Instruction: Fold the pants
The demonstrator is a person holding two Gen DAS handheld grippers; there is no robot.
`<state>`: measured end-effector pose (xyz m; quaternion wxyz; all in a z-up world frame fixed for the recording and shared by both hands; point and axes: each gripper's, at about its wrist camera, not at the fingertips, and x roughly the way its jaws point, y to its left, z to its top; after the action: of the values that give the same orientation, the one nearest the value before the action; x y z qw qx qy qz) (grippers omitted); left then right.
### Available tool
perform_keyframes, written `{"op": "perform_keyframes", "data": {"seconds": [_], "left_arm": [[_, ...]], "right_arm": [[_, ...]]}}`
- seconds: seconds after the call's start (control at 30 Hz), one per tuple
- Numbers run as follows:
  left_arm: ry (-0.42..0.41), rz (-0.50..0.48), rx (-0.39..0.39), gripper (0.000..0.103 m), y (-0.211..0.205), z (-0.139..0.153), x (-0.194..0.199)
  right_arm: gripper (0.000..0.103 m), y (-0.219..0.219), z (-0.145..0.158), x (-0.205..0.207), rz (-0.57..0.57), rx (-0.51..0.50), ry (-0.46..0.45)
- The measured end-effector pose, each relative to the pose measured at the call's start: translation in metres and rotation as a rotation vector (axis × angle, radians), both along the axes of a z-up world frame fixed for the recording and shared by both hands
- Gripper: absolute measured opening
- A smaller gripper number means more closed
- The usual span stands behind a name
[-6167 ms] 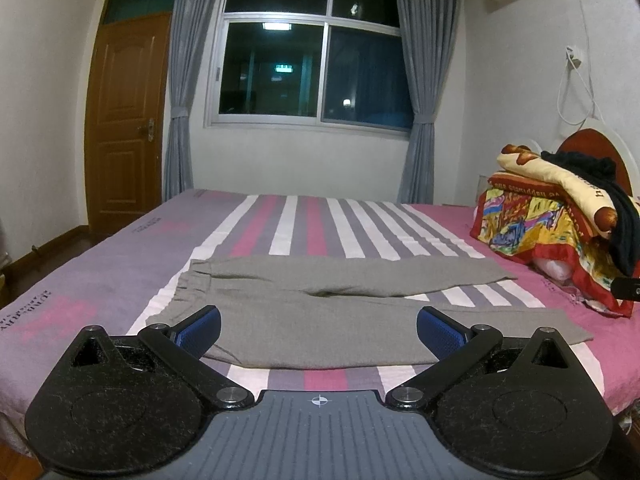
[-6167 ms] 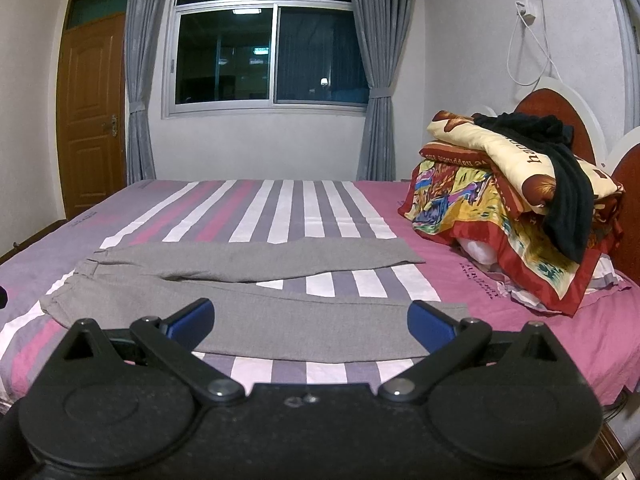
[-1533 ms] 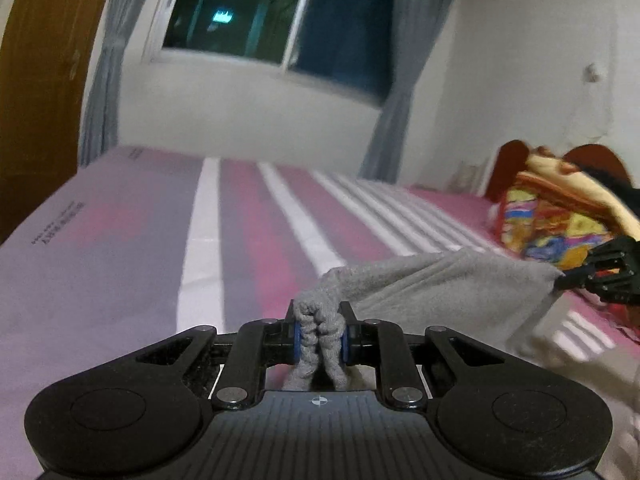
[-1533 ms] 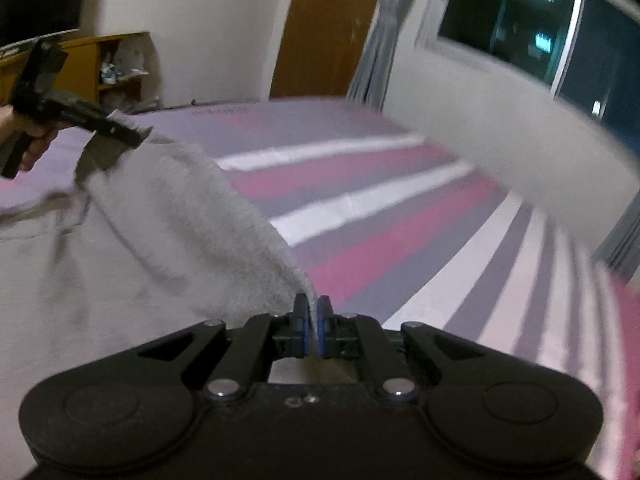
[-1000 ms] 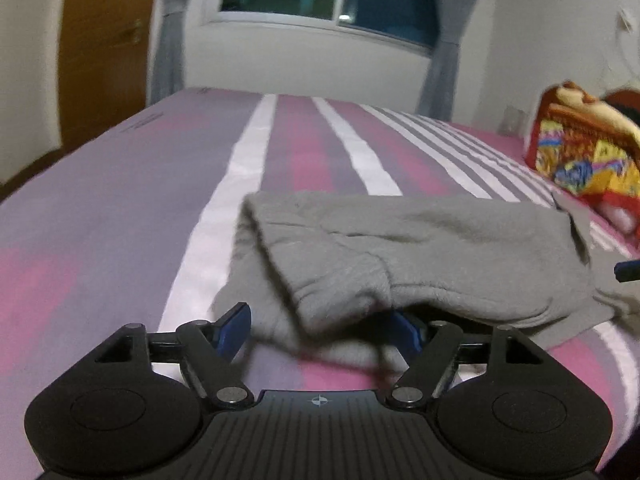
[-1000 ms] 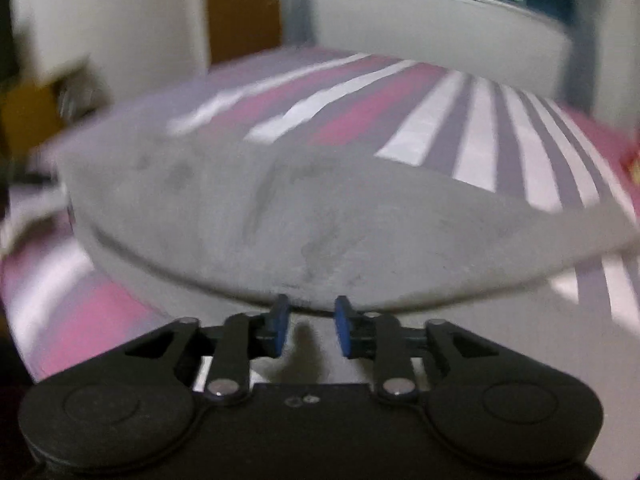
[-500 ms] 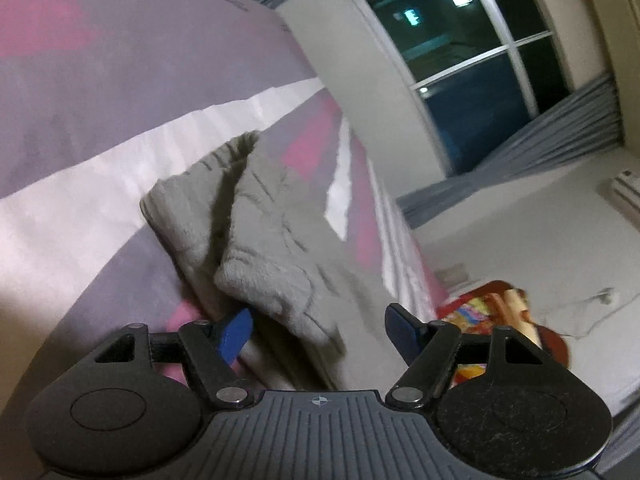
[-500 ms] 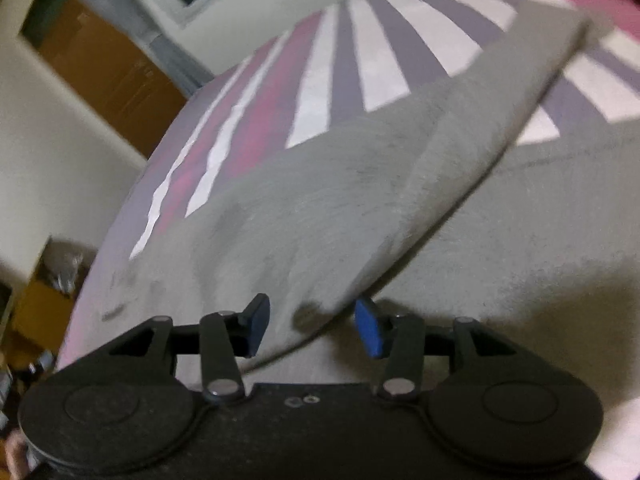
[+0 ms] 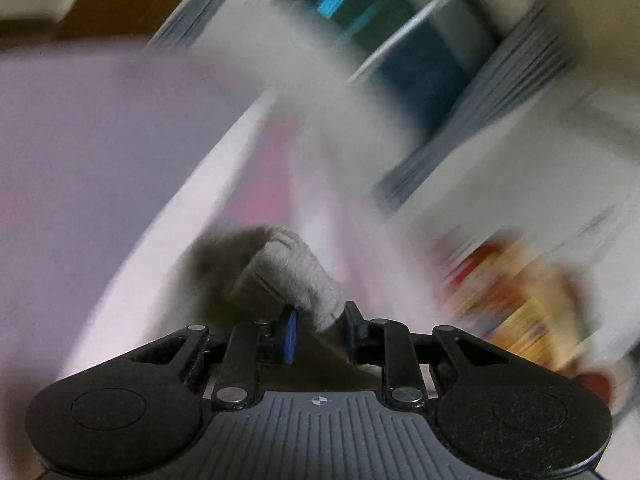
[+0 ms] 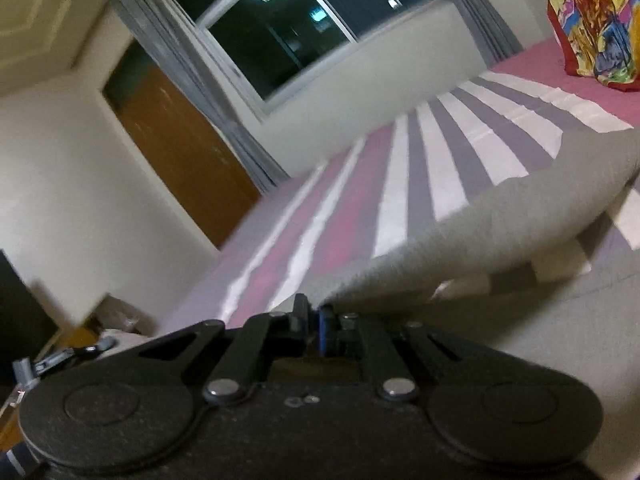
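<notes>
Both claws, which stood open around loose cloth a moment ago, have now come in on the grey pants. In the left wrist view the left claw is closing on a thick rolled bunch of the pants at the lower middle of the frame, the blue pads pressing the cloth from both sides. In the right wrist view the right claw has drawn nearly together at the lower middle, pinching a thin edge of the same pants, which sweep from there up toward the right edge of the frame in a raised fold over the striped bed. The left picture is heavily smeared and both views sit tilted, so the hands look to be rolling as they take hold. My reading is that a new grip has just been taken at two points after the last lay-down, which would set up another fold, probably bringing one end over the other; the pants lie bunched, not yet a neat stack. As for writing, the bright patterned bedding in the upper right corner carries some lettering along its top edge, but it is too small and blurred to read.
</notes>
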<state>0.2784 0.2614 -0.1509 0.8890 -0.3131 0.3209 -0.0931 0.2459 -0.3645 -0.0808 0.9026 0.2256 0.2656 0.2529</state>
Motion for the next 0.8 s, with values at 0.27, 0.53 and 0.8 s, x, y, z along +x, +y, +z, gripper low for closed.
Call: {"op": "perform_keyframes", "data": {"seconds": [0.27,0.53,0.8], "left_arm": [[0.071,0.034,-0.024,0.025,-0.01,-0.023,-0.007],[0.078,0.068,-0.027,0.025,-0.004,-0.034,-0.003],[-0.015,0.054,0.042,0.024,-0.01,-0.005,-0.02]], "right_arm": [[0.015,0.014,-0.088,0.018,-0.042,-0.051,0.329],[0.006,0.009,-0.092,0.026,-0.076,-0.027,0.385],[0.006,-0.004,-0.049,-0.009,-0.02,0.019,0.255]]}}
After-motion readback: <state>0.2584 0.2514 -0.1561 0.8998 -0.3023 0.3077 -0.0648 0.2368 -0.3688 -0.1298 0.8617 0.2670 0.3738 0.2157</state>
